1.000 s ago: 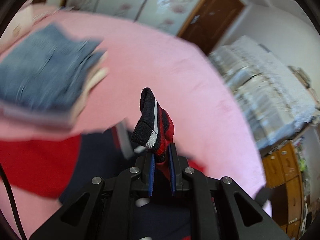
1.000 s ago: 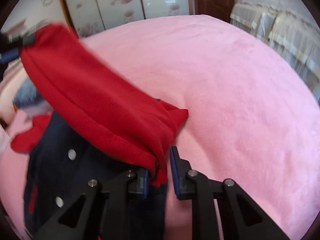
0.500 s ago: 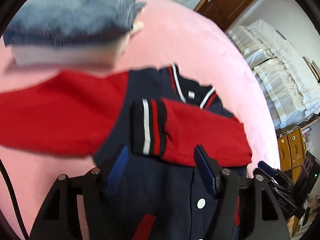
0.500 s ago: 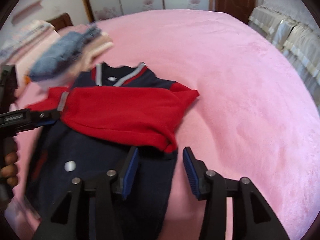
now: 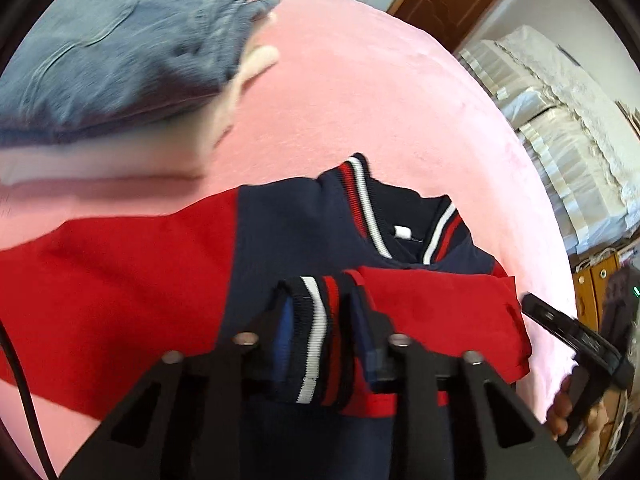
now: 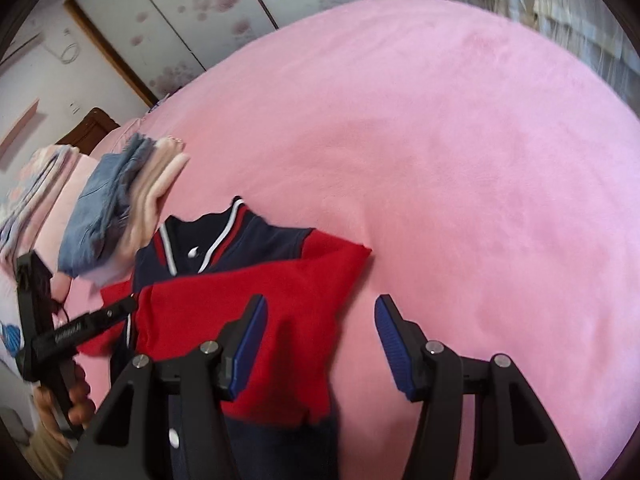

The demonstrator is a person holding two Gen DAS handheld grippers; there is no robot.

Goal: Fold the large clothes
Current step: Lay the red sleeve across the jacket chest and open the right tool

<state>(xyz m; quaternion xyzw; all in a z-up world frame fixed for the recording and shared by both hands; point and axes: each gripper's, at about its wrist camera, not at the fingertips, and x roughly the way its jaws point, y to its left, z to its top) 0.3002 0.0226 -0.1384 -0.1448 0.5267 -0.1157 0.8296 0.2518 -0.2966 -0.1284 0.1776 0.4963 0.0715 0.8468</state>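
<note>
now the left gripper pinches the varsity jacket's striped cuff; the right gripper gapes wide over its folded red sleeve.

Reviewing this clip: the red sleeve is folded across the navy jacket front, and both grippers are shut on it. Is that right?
Not quite. The right wrist view shows the right gripper with its jaws wide apart, gripping nothing. The red sleeve does lie folded across the navy jacket, with its striped cuff between the left gripper's jaws.

A home bedroom: pink bed, floral wardrobe doors
</note>
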